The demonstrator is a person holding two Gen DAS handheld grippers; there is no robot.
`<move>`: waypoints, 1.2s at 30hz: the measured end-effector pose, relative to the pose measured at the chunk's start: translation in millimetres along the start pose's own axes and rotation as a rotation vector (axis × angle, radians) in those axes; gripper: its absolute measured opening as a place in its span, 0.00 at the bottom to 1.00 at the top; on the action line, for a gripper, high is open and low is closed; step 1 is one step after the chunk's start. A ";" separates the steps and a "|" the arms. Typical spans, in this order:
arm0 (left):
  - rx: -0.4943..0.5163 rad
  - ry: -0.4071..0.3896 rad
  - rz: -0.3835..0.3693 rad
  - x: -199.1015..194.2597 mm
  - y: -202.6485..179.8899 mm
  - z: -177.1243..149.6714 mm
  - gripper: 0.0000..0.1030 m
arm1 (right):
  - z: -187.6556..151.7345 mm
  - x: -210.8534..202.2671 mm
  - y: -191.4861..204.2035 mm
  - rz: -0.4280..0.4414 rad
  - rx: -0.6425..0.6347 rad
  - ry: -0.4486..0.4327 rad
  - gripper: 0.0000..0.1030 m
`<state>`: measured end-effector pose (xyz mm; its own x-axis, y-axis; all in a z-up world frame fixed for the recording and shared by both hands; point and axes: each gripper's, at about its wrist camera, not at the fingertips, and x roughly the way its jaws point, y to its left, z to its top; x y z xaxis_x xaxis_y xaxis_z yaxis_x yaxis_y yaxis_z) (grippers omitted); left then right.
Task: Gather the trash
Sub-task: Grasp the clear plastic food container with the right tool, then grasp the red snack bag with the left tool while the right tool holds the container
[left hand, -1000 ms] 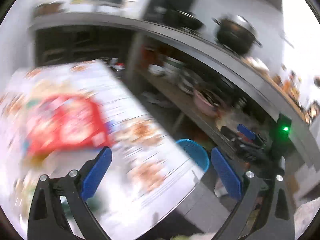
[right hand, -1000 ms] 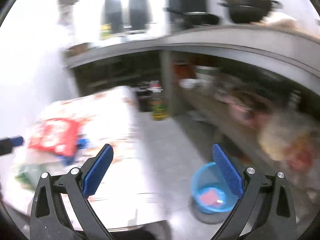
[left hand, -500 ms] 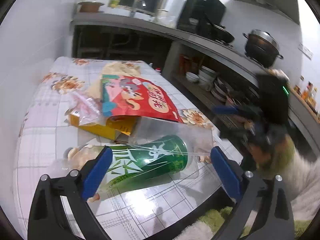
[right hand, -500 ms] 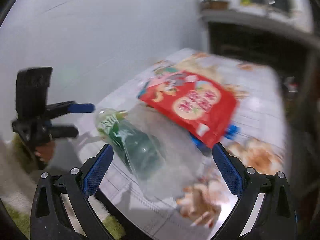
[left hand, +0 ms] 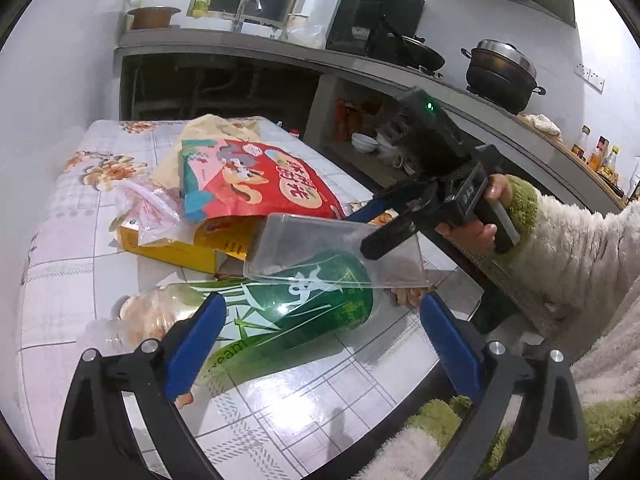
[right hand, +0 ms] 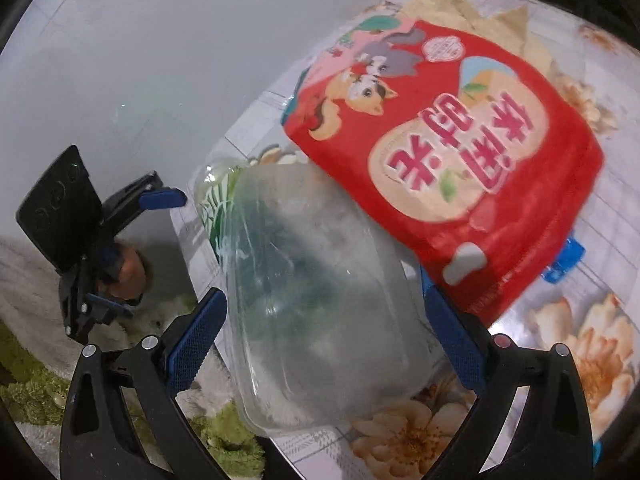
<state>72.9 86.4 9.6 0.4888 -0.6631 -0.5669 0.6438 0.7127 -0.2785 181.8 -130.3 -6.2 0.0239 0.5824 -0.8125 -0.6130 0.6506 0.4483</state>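
A pile of trash lies on a floral-tiled table [left hand: 72,264]. A clear plastic tray [left hand: 336,252] rests on a green bottle [left hand: 304,312], with a red snack bag [left hand: 264,180], a yellow box [left hand: 180,248] and a pink wrapper [left hand: 148,208] behind. My left gripper [left hand: 320,344] is open, its fingers either side of the bottle's near end. My right gripper [right hand: 324,332] is open around the clear tray [right hand: 320,304], beside the red bag [right hand: 460,168]. Its fingers [left hand: 384,240] reach the tray from the right in the left wrist view.
A kitchen counter [left hand: 360,64] with a black pot [left hand: 500,76] and a pan runs behind the table, with shelves of bowls below. A white wall [right hand: 140,60] is beside the table. The left gripper shows at the left of the right wrist view [right hand: 120,240].
Both grippers have swung from the room back to the table and closed in on the pile. The right gripper has moved in around the clear tray. Both stay open.
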 end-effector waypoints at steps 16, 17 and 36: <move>-0.024 0.008 0.008 0.9 8.0 -7.6 0.92 | 1.0 20.9 51.0 -0.026 -0.002 -0.038 0.78; -0.022 0.008 0.010 0.9 7.8 -7.7 0.92 | -1.4 14.4 53.1 -0.026 0.003 -0.061 0.78; -0.175 0.103 0.162 48.9 71.1 99.5 0.79 | -104.8 -75.8 62.4 -0.379 0.281 -0.539 0.77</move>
<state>201.2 81.9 39.2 0.5086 -0.5170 -0.6885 0.4462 0.8422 -0.3028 59.0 -184.9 44.3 0.6260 0.4044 -0.6667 -0.2606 0.9143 0.3099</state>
